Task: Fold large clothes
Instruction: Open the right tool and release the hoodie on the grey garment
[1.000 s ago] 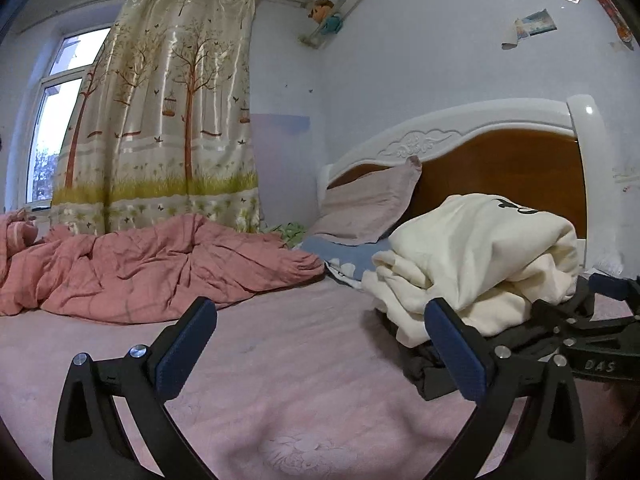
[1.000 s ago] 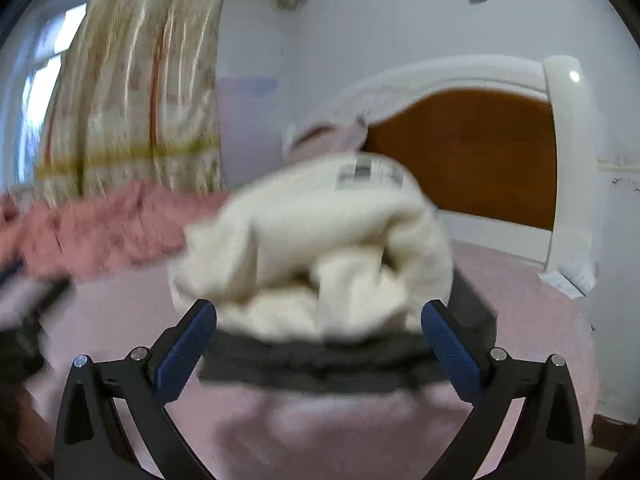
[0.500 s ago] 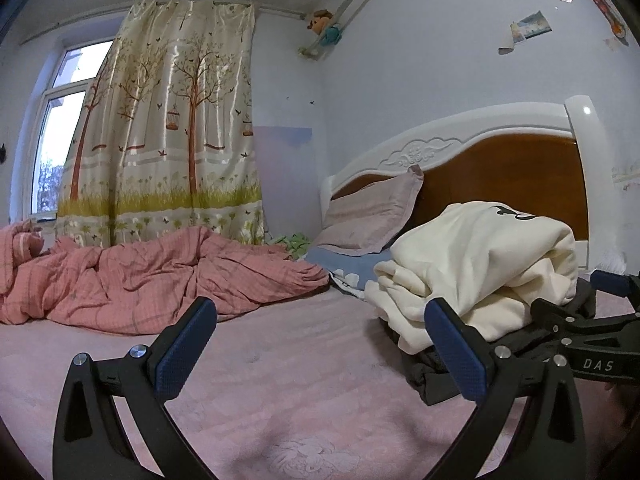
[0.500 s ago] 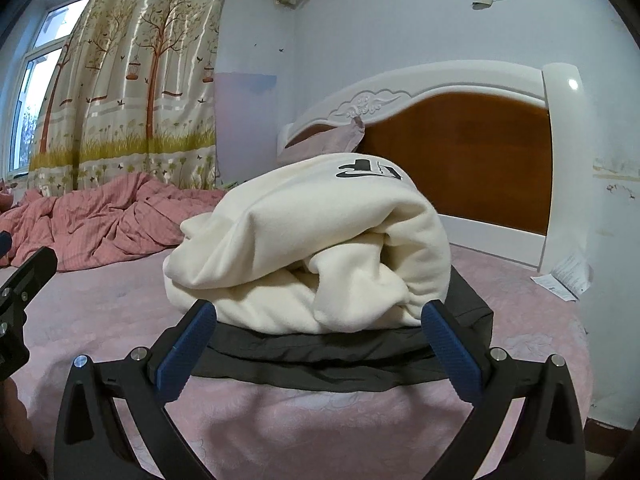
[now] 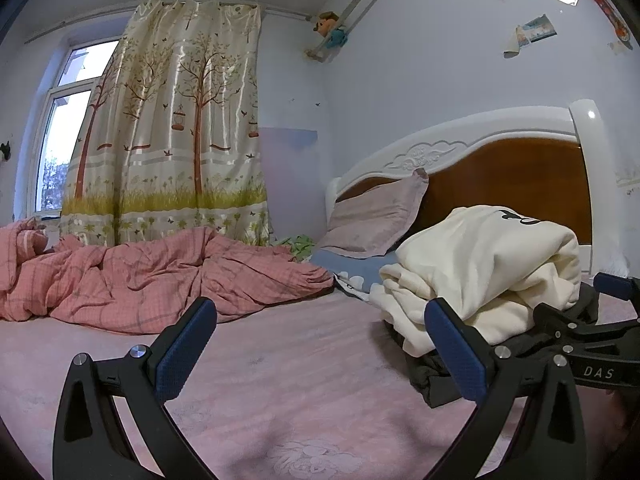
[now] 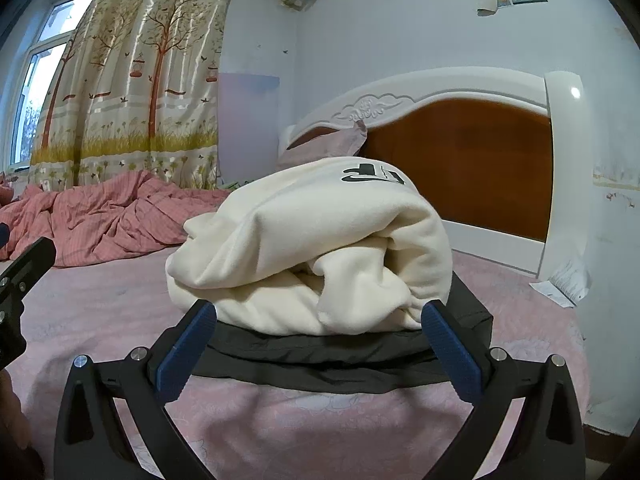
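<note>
Fingers of the left gripper (image 5: 320, 344) stand spread wide over bare pink bedsheet (image 5: 280, 380), gripping nothing. Beyond its left finger lies a rumpled pink quilt (image 5: 160, 276); just past its right finger sits the folded cream sweatshirt (image 5: 492, 268) on a dark garment (image 5: 428, 376), with a pillow (image 5: 372, 220) against the headboard (image 5: 512, 176) behind.

From the right wrist, the right gripper (image 6: 316, 344) is also spread, empty, its fingers flanking the dark garment (image 6: 320, 364) under the cream sweatshirt (image 6: 312, 244) directly ahead.
</note>
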`<action>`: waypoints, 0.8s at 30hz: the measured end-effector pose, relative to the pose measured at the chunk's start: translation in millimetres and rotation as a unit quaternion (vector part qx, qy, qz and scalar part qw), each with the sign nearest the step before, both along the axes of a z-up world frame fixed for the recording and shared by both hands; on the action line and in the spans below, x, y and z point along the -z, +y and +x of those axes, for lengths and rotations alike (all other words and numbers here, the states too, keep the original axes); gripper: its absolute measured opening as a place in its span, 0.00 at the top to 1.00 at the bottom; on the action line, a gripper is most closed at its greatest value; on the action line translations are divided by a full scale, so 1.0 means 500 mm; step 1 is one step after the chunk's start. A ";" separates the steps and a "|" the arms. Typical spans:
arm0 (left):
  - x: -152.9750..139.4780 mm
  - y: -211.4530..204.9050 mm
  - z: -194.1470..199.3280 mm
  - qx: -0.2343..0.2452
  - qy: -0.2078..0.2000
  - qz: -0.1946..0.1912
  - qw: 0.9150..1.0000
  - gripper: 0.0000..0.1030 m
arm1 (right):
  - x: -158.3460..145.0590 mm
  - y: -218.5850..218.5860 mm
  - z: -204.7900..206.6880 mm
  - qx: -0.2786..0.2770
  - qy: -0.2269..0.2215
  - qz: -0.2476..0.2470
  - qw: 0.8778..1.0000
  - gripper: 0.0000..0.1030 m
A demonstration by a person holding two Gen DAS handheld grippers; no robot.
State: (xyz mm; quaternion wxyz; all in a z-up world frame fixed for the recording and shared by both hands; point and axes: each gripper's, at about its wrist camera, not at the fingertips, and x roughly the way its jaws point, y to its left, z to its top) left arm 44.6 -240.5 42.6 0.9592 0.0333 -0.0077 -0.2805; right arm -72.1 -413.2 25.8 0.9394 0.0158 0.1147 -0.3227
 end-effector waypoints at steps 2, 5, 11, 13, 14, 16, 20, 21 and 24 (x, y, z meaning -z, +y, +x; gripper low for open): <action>-0.001 0.001 0.001 0.000 0.001 0.000 1.000 0.00 | 0.000 -0.003 0.001 -0.001 0.000 -0.001 1.000 0.00; -0.001 0.000 0.000 0.000 0.001 -0.002 1.000 0.00 | 0.000 -0.003 0.002 -0.001 0.000 0.000 1.000 0.00; -0.001 -0.002 0.004 0.001 0.001 0.003 1.000 0.00 | 0.000 -0.005 0.003 -0.001 0.001 -0.001 1.000 0.00; -0.002 0.000 0.006 0.002 0.003 0.002 1.000 0.00 | 0.000 -0.003 0.002 -0.001 0.000 -0.001 1.000 0.00; -0.002 0.000 0.007 0.002 0.004 0.002 1.000 0.00 | 0.000 -0.004 0.001 -0.001 0.000 -0.001 1.000 0.00; -0.001 -0.002 0.008 0.002 0.005 0.003 1.000 0.00 | 0.000 -0.004 0.002 -0.001 0.000 -0.001 1.000 0.00; -0.002 -0.003 0.007 0.002 0.002 0.004 1.000 0.00 | 0.000 -0.005 0.003 -0.001 0.000 -0.001 1.000 0.00; -0.001 -0.003 0.005 0.003 0.001 0.005 1.000 0.00 | 0.000 -0.005 0.003 -0.001 0.000 -0.002 1.000 0.00; 0.000 -0.007 0.002 0.005 -0.004 0.010 1.000 0.00 | 0.002 -0.008 0.005 -0.003 0.001 -0.003 1.000 0.00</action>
